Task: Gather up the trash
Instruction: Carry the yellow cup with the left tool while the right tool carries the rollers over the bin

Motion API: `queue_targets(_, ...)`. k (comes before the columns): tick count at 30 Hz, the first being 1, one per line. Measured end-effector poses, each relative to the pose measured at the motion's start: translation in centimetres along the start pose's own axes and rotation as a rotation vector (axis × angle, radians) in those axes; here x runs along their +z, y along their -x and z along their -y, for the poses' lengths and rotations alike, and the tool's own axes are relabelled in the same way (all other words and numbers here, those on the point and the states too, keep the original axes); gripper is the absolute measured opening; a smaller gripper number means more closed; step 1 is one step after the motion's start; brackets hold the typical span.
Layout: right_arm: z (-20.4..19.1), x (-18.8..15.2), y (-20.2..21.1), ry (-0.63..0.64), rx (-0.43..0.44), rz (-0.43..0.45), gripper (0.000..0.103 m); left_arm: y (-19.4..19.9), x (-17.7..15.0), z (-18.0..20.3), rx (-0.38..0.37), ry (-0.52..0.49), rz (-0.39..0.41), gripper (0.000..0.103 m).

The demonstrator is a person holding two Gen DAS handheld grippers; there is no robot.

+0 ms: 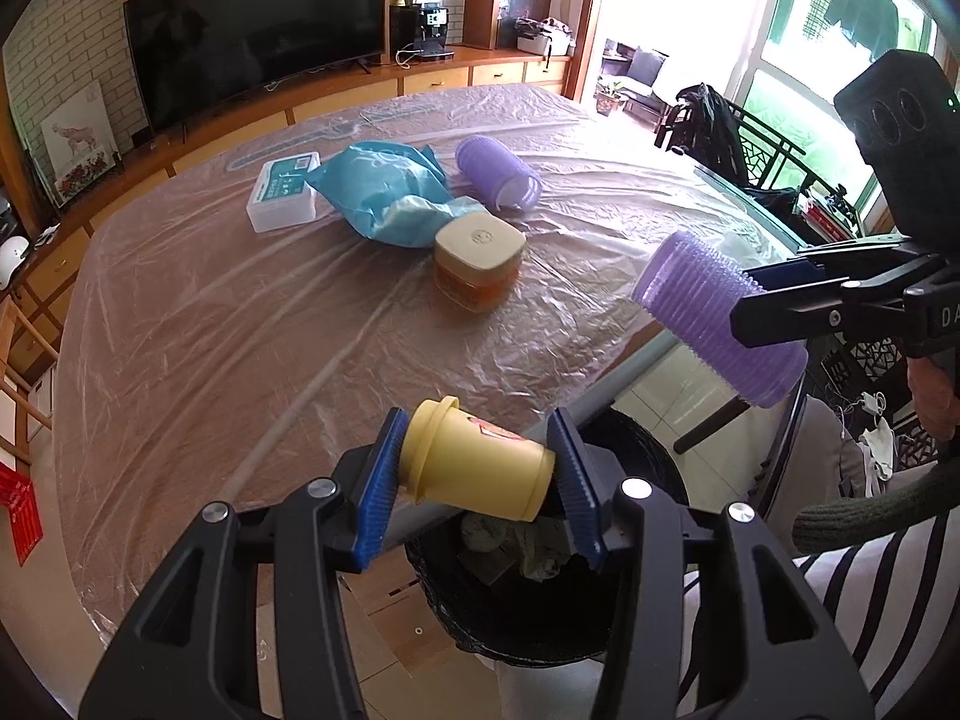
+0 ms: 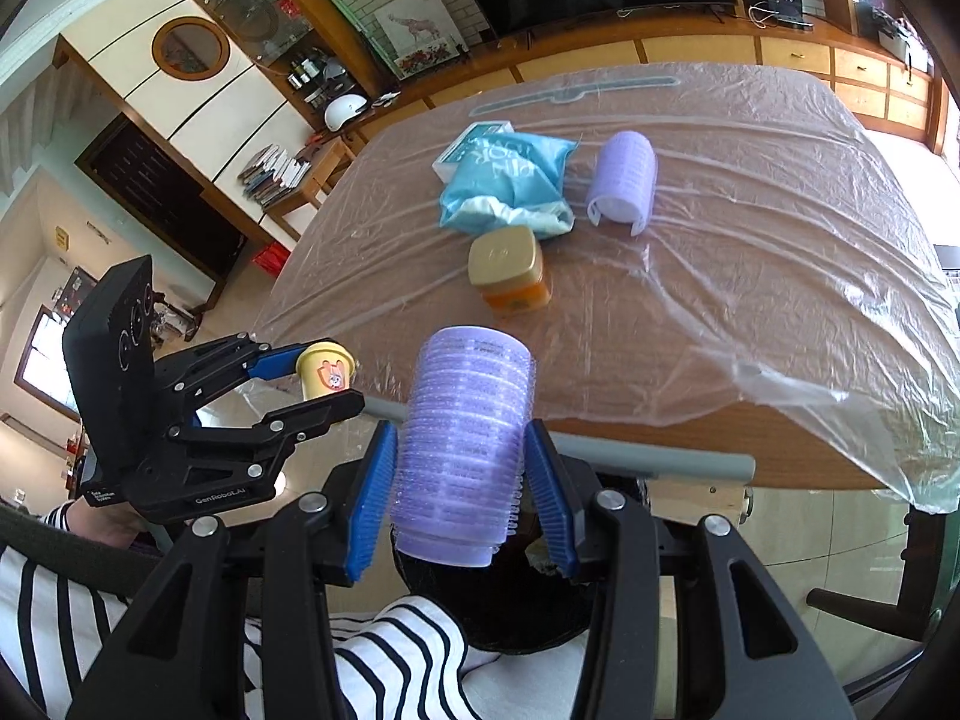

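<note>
Plastic-covered table (image 1: 198,324), black trash bin (image 1: 636,456) at its near edge, just below both grippers. Left gripper (image 1: 480,468) clamped on one yellow cup (image 1: 477,468), tilted on its side above the bin. Right gripper (image 2: 462,492) clamped on one purple ribbed roller (image 2: 465,444), also over the bin. Farther out on the table, four items: one orange jar (image 2: 510,276) with tan lid, one crumpled blue bag (image 2: 510,180) touching it, a second purple roller (image 2: 624,180) beside the bag, one white box (image 1: 282,195) partly under the bag.
</note>
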State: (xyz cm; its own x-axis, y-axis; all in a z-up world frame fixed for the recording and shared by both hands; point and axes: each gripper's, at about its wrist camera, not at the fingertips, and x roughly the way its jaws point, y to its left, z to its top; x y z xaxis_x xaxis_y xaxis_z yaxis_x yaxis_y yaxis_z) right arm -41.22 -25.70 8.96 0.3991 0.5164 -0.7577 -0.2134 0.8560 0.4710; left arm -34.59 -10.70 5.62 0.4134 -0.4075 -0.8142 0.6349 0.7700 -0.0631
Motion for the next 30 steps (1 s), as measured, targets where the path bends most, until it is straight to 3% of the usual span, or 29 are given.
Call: queue_targets(30, 0.2, -4.1, -3.9, 0.034, -0.053, -0.154, 0.043, -2.9, -3.7, 2.5, -0.039, -0.068, -0.123, 0.049)
